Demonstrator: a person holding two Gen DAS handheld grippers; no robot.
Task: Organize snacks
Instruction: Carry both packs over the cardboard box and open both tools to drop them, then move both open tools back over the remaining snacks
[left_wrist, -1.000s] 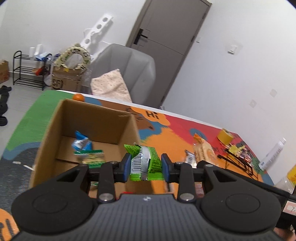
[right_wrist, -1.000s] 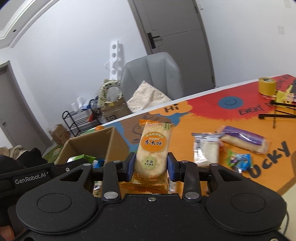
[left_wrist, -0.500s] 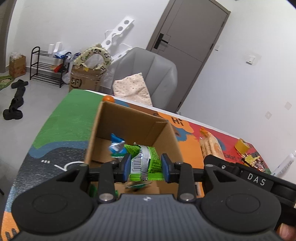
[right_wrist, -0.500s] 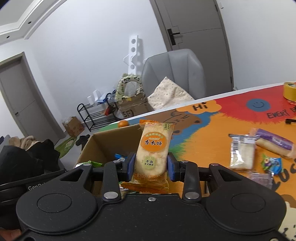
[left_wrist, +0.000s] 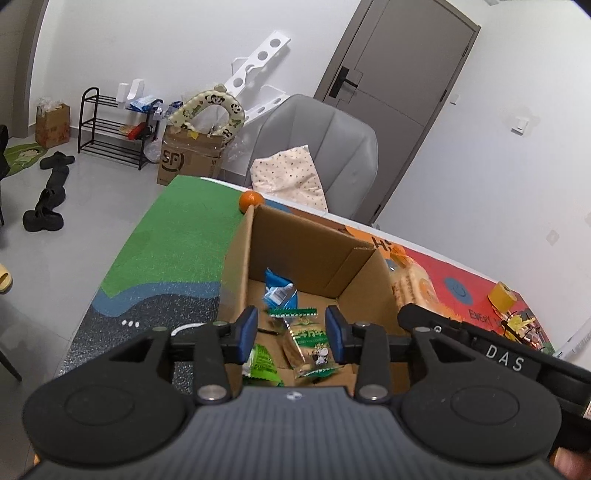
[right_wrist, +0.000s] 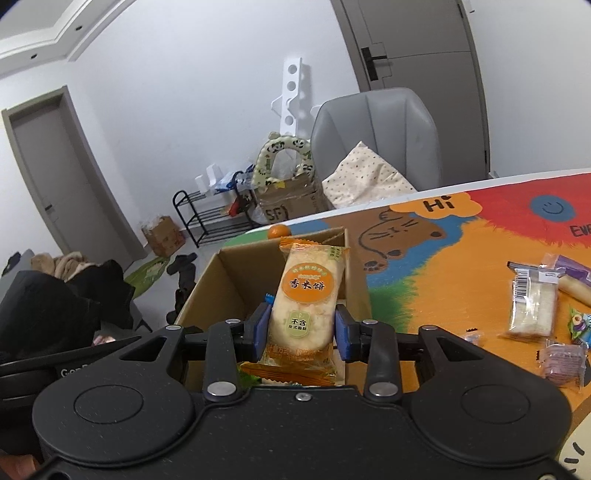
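Note:
An open cardboard box (left_wrist: 295, 236) stands on the colourful table mat. My left gripper (left_wrist: 290, 334) is open and empty above the box. Inside the box lie a blue packet (left_wrist: 277, 290), a green-edged snack packet (left_wrist: 308, 345) and a small green packet (left_wrist: 262, 363). My right gripper (right_wrist: 301, 328) is shut on an orange rice cracker packet (right_wrist: 308, 295), held upright over the box (right_wrist: 236, 269). The packet also shows in the left wrist view (left_wrist: 410, 284) beyond the box's right wall.
An orange fruit (left_wrist: 251, 200) sits behind the box. Several loose snack packets (right_wrist: 532, 302) lie on the mat to the right. A yellow tape roll (left_wrist: 501, 295) is at the far right. A grey chair (left_wrist: 321, 147) stands behind the table.
My left gripper has opened and let go of the green packet, which now lies in the box. My right gripper has moved left, bringing the rice cracker packet over the box.

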